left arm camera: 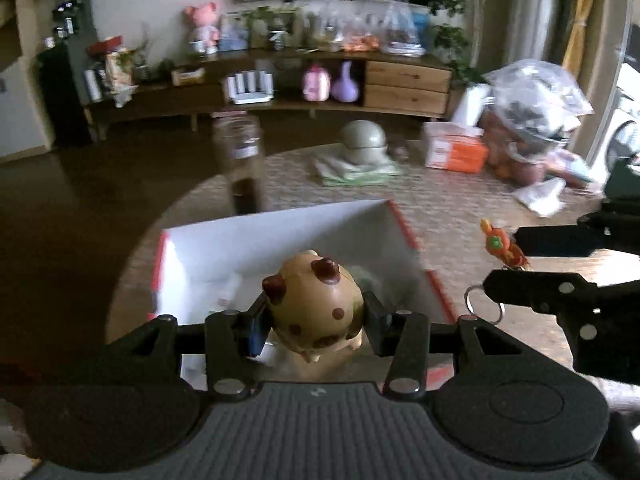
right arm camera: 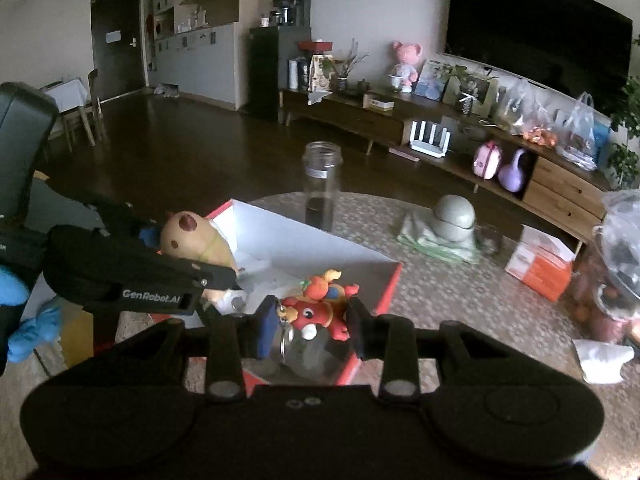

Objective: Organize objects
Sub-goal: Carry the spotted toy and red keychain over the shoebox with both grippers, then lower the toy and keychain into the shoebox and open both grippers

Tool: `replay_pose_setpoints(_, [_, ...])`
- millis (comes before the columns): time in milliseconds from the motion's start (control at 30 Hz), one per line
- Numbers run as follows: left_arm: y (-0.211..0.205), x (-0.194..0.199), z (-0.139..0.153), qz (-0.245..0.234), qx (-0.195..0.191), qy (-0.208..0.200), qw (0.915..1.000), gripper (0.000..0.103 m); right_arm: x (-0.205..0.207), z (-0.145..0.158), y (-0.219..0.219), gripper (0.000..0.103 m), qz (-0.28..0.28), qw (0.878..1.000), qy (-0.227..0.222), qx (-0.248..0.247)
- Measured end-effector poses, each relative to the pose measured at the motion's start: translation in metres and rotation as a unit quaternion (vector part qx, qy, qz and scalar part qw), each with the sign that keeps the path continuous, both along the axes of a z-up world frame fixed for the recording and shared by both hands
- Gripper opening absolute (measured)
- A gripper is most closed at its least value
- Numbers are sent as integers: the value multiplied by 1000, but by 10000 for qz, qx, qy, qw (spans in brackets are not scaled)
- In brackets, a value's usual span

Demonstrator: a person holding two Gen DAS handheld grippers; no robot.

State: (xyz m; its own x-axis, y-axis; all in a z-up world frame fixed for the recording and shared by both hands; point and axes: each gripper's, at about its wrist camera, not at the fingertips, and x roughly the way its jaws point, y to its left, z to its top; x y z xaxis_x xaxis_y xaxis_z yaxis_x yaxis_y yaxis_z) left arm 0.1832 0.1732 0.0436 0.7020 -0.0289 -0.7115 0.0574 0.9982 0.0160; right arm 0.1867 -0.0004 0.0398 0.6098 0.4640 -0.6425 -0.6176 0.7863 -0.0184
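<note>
Living room behind, low TV shelf along the wall, round patterned counter (left arm camera: pixel 460 204) in front. Left wrist view: left hand-held gripper (left arm camera: pixel 316 322) part-spread, pads pinching a tan spotted toy animal (left arm camera: pixel 316 300) from both sides, toy lifted and hanging over the open white box with red edges (left arm camera: pixel 280 236). Tall clear jar (left arm camera: pixel 242 160) stands just behind the box's far wall, blurred. Right hand-held gripper (left arm camera: pixel 508 256) enters from the right edge, an orange-red keychain figure (left arm camera: pixel 502 248) between its fingers, metal ring (left arm camera: pixel 482 306) dangling below; it sits beside the box's right rim. Grey domed thing (left arm camera: pixel 362 140) on folded cloth farther back, orange-white carton (left arm camera: pixel 454 148) to its right. Right wrist view: right hand-held gripper (right arm camera: pixel 312 320) part-spread, pinching the keychain figure (right arm camera: pixel 320 308) between its blue-faced and black pads, ring (right arm camera: pixel 286 344) hanging down; figure held above the box's (right arm camera: pixel 304 248) near right corner. Left hand-held gripper (right arm camera: pixel 216 264) comes in from the left, toy animal (right arm camera: pixel 192 240) clamped in it, over the box's left side. A blue-gloved hand (right arm camera: pixel 24 320) shows at the left edge. Jar (right arm camera: pixel 322 184) upright past the box.
</note>
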Motion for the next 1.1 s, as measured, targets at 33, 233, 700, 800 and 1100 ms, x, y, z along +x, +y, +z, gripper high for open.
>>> replay_pose_setpoints(33, [6, 3, -2, 53, 47, 22, 10000, 46, 5, -4, 7, 36, 13, 10000, 39, -25])
replay_pose_setpoints(233, [34, 27, -31, 314, 537, 300, 9976, 46, 27, -33, 35, 36, -44, 9996, 196, -204])
replay_pose_setpoints(700, [48, 64, -91, 272, 861, 1009, 9908, 46, 57, -87, 49, 36, -70, 9965, 591, -580])
replay_pose_setpoints(800, [45, 66, -95, 202, 1011, 1020, 9894, 47, 59, -95, 51, 36, -63, 9955, 718, -609])
replay_pose_setpoints(1100, [55, 69, -107, 311, 895, 1232, 9879, 48, 55, -108, 50, 38, -54, 9944, 864, -611])
